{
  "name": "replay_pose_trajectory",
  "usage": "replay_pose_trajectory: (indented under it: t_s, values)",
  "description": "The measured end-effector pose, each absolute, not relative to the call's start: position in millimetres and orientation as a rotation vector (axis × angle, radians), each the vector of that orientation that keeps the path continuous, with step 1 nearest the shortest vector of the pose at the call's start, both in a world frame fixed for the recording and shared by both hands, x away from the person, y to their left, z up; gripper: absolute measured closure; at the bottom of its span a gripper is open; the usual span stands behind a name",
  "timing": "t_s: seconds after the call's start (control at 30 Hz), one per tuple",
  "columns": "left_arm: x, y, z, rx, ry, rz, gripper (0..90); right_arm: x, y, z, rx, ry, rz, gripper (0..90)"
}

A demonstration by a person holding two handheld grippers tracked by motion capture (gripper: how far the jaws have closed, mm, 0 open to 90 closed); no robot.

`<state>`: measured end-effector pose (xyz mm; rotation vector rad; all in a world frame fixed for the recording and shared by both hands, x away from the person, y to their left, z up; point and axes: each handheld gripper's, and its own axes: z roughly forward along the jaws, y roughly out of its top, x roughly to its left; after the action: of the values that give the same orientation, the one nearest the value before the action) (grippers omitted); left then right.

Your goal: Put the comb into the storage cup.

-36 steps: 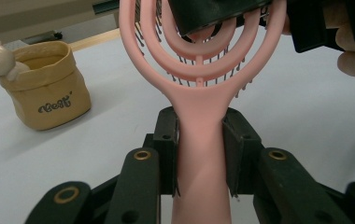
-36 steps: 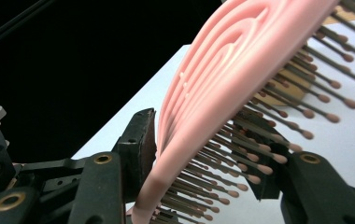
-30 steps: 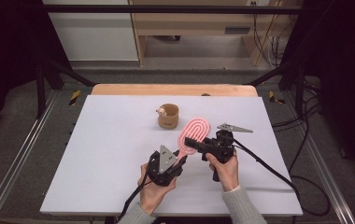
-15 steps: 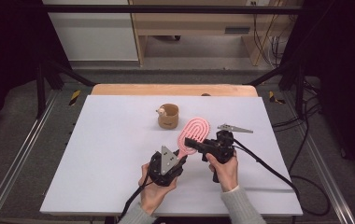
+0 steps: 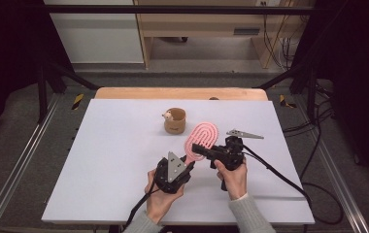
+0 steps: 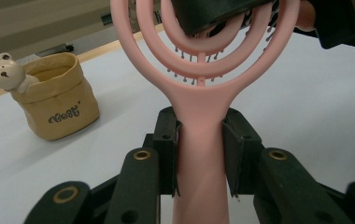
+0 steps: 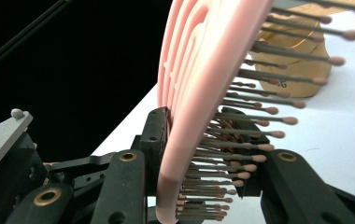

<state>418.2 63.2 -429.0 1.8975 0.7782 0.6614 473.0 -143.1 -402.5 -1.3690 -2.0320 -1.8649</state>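
Pink hairbrush [image 5: 201, 141] is held off the white counter [image 5: 114, 160], near its middle, just in front of the tan bear pouch [image 5: 175, 121]. Left hand-held gripper [image 5: 185, 164] is pinching the handle, jaws pressed on both flat sides just below the neck. Right hand-held gripper [image 5: 203, 150] is clamped across the head: one jaw on the smooth back, the other in among the bristles.

Looks like a two-handed hold or handover. Advice:
- Keep the handle grip as the load-bearing one.
- Go light on the head side, since bristles bend and slip.
- Release one side only once the other is square and steady.
- Stay clear of the pouch.
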Motion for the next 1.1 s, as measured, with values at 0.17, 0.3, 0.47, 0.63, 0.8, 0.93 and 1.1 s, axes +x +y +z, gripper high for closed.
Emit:
replay_pose_trajectory:
  t_s: [0.17, 0.3, 0.47, 0.63, 0.8, 0.93, 1.1]
  values:
    - [419, 63, -429, 1.895, 0.772, 0.657, 69.0, 472, -143, -402, -1.369, -2.031, -1.87, 63.8]
    - [419, 64, -428, 1.9, 0.769, 0.646, 68.5, 472, -144, -402, -1.361, -2.039, -1.866, 64.0]
    - [420, 65, -428, 1.892, 0.77, 0.638, 64.6, 472, -144, -401, -1.358, -2.048, -1.862, 64.2]
    - [422, 69, -424, 1.879, 0.764, 0.604, 56.2, 472, -145, -401, -1.372, -2.059, -1.859, 64.3]
    - [423, 72, -419, 1.884, 0.759, 0.535, 41.9, 473, -146, -401, -1.385, -2.08, -1.86, 64.3]
    - [424, 77, -413, 1.872, 0.753, 0.487, 33.1, 474, -147, -399, -1.399, -2.084, -1.875, 64.3]
    - [428, 86, -406, 1.847, 0.747, 0.421, 23.6, 475, -150, -397, -1.416, -2.098, -1.881, 64.3]
